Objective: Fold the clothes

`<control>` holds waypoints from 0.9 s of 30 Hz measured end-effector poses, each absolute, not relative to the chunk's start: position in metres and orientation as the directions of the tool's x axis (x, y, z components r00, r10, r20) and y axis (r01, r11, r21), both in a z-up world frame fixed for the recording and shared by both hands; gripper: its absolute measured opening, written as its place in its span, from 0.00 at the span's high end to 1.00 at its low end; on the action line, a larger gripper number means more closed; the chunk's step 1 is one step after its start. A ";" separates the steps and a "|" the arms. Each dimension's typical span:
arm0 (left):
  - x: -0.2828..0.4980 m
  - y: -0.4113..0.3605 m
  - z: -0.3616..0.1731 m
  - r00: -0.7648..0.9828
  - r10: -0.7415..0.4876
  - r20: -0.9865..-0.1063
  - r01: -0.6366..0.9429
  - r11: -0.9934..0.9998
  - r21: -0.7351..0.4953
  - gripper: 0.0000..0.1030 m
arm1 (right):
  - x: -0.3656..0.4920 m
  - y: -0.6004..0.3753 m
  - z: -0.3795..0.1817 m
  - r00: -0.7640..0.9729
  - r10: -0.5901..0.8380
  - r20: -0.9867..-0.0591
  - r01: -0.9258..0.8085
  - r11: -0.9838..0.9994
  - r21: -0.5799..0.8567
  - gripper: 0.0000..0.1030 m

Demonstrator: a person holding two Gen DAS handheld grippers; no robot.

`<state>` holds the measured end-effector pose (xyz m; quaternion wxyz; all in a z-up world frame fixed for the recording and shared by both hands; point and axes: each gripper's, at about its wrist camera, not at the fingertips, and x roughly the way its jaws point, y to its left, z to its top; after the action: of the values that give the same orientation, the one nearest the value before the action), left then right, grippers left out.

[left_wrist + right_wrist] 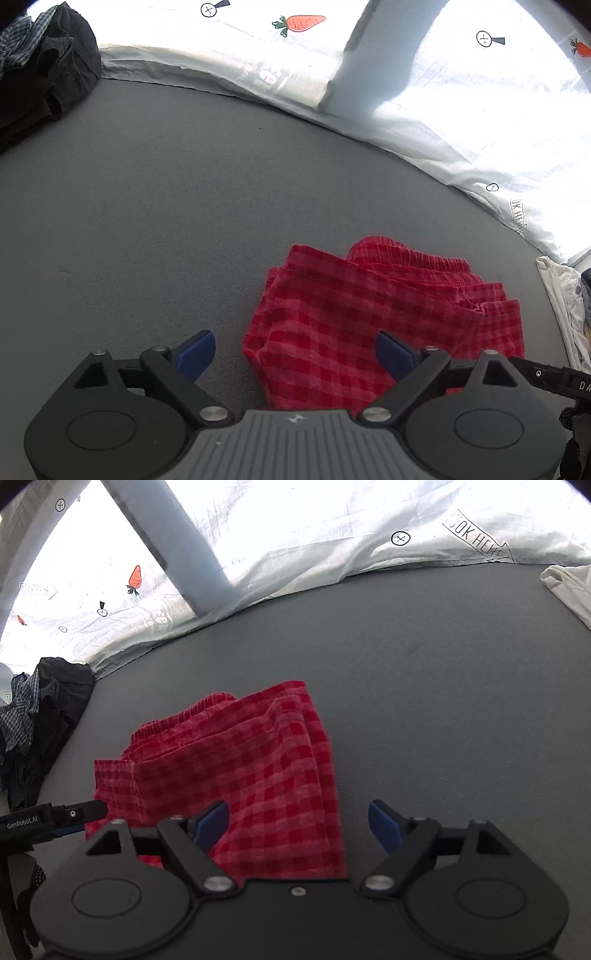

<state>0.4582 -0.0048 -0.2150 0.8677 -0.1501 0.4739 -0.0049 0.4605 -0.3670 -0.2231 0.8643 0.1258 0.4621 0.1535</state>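
Left wrist view, our left gripper [295, 352] spread wide and empty over folded red checked shorts [373, 321] on the grey table [147, 203], our right gripper [299, 825] likewise released above the shorts' near edge, dark clothes pile [44, 716] at the left, white garment [569, 587] far right

"OK HERE", its first letter cut off, is showing on the white printed sheet [476, 541]; "GenRobot.AI" is reading on the left gripper's black arm [26, 825] at near left.
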 end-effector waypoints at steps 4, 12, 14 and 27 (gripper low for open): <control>0.462 -0.026 -0.227 0.544 -0.164 -0.823 -0.065 0.970 -0.236 0.09 | 0.473 -0.350 -0.228 0.514 0.411 -0.753 -0.260 0.911 0.320 0.21; 0.468 -0.050 -0.223 0.560 -0.244 -0.792 0.047 0.964 -0.263 0.88 | 0.481 -0.337 -0.234 0.441 0.532 -0.723 -0.238 0.846 0.477 0.91; 0.465 -0.051 -0.218 0.563 -0.274 -0.780 0.061 0.955 -0.291 0.88 | 0.473 -0.340 -0.230 0.455 0.556 -0.696 -0.211 0.826 0.523 0.93; 0.414 -0.077 -0.142 0.584 -0.405 -0.703 0.253 0.914 -0.316 0.88 | 0.372 -0.371 -0.165 0.644 0.525 -0.557 -0.005 0.730 0.683 0.93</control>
<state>0.4142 -0.0767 -0.1423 0.8853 -0.0911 0.4164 -0.1858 0.3718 -0.3706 -0.1654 0.8437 0.3320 0.3916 0.1568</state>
